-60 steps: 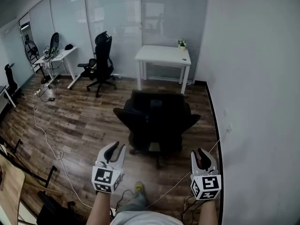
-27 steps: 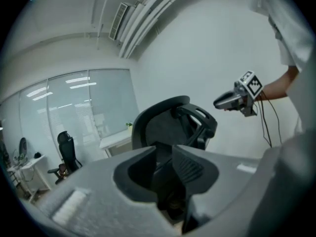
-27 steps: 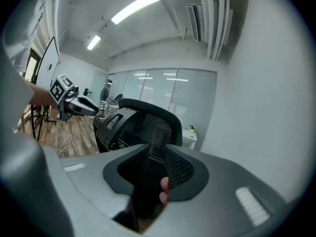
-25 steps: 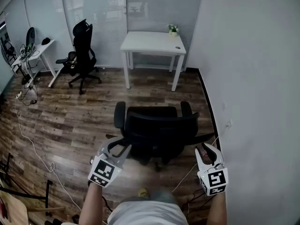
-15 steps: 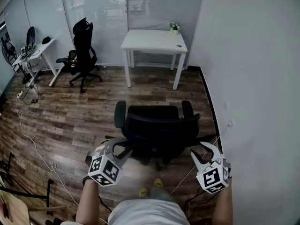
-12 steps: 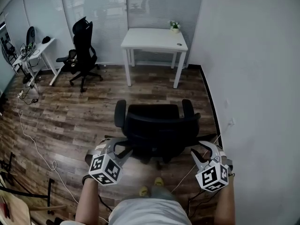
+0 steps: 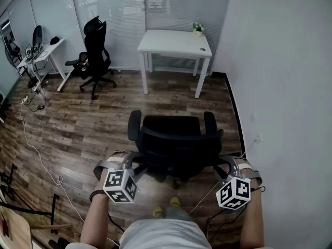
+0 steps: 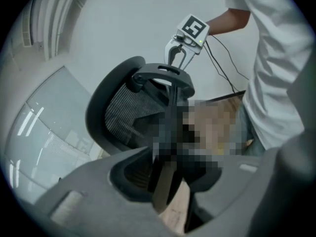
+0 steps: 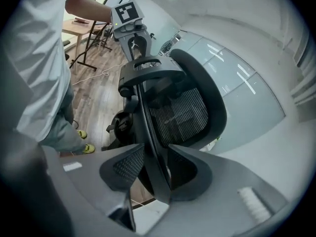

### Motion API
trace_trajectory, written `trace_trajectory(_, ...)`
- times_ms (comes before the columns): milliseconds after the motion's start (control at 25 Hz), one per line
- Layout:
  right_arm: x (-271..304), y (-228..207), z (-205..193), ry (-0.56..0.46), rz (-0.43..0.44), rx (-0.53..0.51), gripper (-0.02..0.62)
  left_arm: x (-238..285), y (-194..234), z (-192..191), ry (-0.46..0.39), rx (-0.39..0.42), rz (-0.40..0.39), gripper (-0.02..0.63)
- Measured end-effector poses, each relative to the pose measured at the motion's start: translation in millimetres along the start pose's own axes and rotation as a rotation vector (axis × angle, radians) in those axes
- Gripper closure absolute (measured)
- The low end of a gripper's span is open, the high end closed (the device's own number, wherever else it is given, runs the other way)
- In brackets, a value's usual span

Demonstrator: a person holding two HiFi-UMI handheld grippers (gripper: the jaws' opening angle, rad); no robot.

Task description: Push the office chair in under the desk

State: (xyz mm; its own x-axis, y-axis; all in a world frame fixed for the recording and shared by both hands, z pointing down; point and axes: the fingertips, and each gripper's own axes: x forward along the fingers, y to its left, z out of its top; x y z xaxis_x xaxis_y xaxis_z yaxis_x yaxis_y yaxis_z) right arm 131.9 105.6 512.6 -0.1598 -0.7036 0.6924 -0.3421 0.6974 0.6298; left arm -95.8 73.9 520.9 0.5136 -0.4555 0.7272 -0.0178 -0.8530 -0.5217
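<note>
The black office chair [image 7: 174,144] stands on the wood floor with its back towards me, well short of the white desk [image 7: 174,39] by the far wall. My left gripper [image 7: 127,163] is at the backrest's left edge, jaws opening, with the chair's frame [image 8: 170,98] between them. My right gripper [image 7: 229,163] straddles the right edge. In the right gripper view its jaws [image 9: 155,174] stand apart around the backrest's edge bar [image 9: 148,127]. In the left gripper view a mosaic patch hides part of the gap between its jaws [image 8: 168,181].
The right wall [image 7: 290,113] runs close beside the chair. A small plant [image 7: 197,29] sits on the white desk. A second black chair [image 7: 96,56] and another desk [image 7: 44,51] stand at the far left. Cables [image 7: 31,139] trail over the floor, one [image 7: 207,196] by my feet.
Both grippers have moved forward and inward from behind the chair onto the backrest's two edges. Their jaws have spread wider. The chair has stayed in place.
</note>
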Motion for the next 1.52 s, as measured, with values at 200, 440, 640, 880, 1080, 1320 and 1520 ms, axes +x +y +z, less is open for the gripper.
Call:
trace_trajectory(200, 11, 8, -4, 0.043, 0.04, -0.052, 0.451, 4, -3, -2, 0.018, 0.028, -0.022, 0.457)
trace_trajectory(440, 18, 9, -5, 0.066, 0.049, -0.047, 0.448, 12, -4, -5, 0.048, 0.069, -0.037, 0.456)
trace_trajectory(640, 20, 4, -3, 0.051, 0.03, -0.025, 0.443, 14, 1, -5, 0.028, 0.076, -0.026, 0.454)
trace_trajectory(880, 22, 0, 0, 0.053, 0.044, 0.018, 0.439, 17, 4, -8, 0.009, 0.115, -0.019, 0.454)
trace_trajectory(1080, 32, -9, 0, 0.027, -0.001, 0.054, 0.434, 27, 18, -11, 0.004, 0.13, -0.007, 0.456)
trace_trajectory(1320, 55, -33, 4, 0.025, -0.02, 0.069, 0.433, 45, 50, -20, 0.0, 0.119, -0.008, 0.454)
trace_trajectory(1520, 83, -67, 3, 0.004, -0.03, 0.074, 0.431, 71, 91, -23, 0.004, 0.115, -0.002, 0.448)
